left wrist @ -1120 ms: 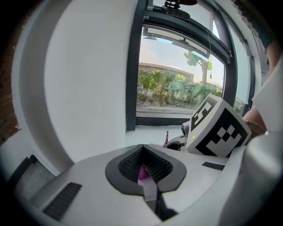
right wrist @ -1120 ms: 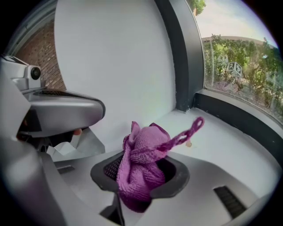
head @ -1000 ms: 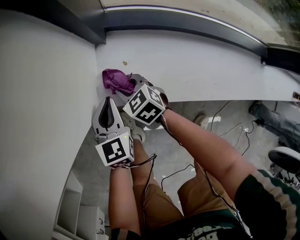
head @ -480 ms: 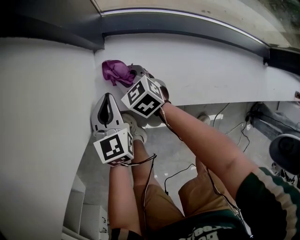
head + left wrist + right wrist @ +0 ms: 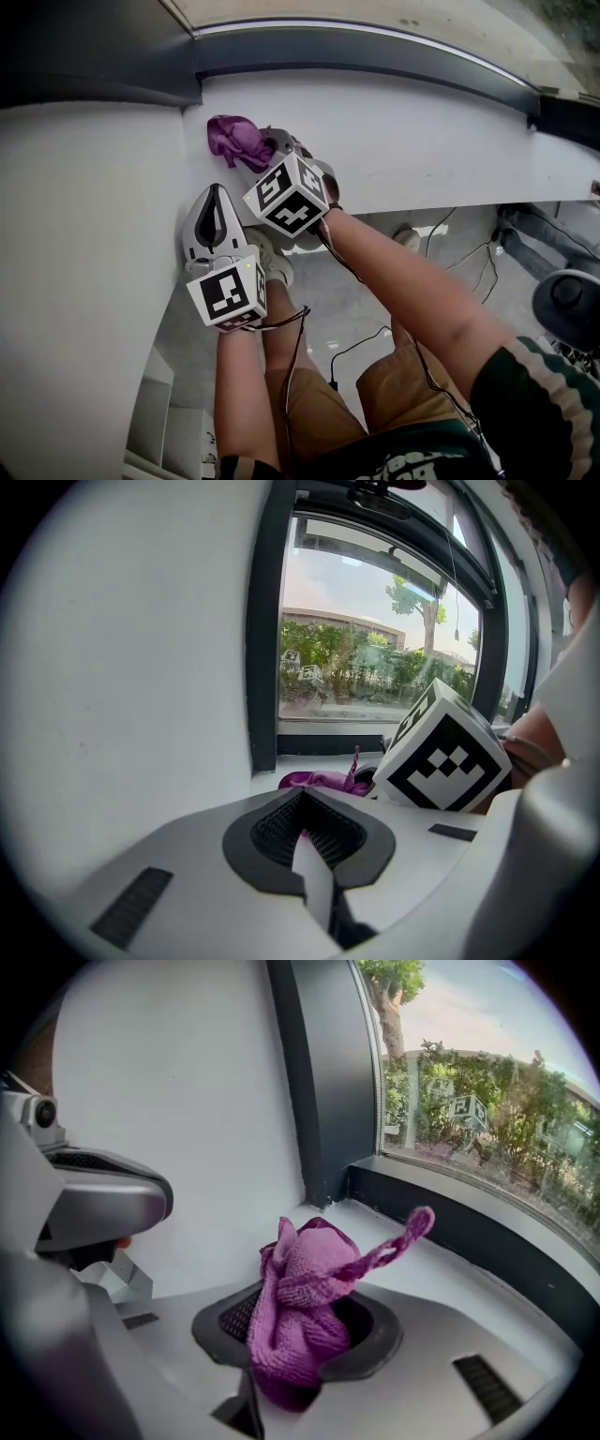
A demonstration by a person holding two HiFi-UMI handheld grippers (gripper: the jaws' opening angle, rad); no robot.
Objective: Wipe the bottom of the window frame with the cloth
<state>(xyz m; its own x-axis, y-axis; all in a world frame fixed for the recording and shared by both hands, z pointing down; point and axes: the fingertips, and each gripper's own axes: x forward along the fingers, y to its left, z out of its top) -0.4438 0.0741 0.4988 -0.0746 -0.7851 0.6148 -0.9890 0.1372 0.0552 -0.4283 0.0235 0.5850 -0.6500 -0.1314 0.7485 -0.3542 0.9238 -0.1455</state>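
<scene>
A bunched purple cloth sits on the white window sill near its left end, by the dark frame corner. My right gripper is shut on the cloth, which bulges out between its jaws. The cloth also shows in the left gripper view, past the right gripper's marker cube. My left gripper hangs just below and left of the right one, beside the white wall, jaws closed with nothing between them. The dark bottom frame rail runs along the far side of the sill.
A white wall rises close at the left. Below the sill lie the grey floor, black cables and a round stool at the right. The person's legs and shoes stand under the grippers.
The right gripper has pushed the cloth a little farther up the sill toward the frame corner. The left gripper has kept its place.
</scene>
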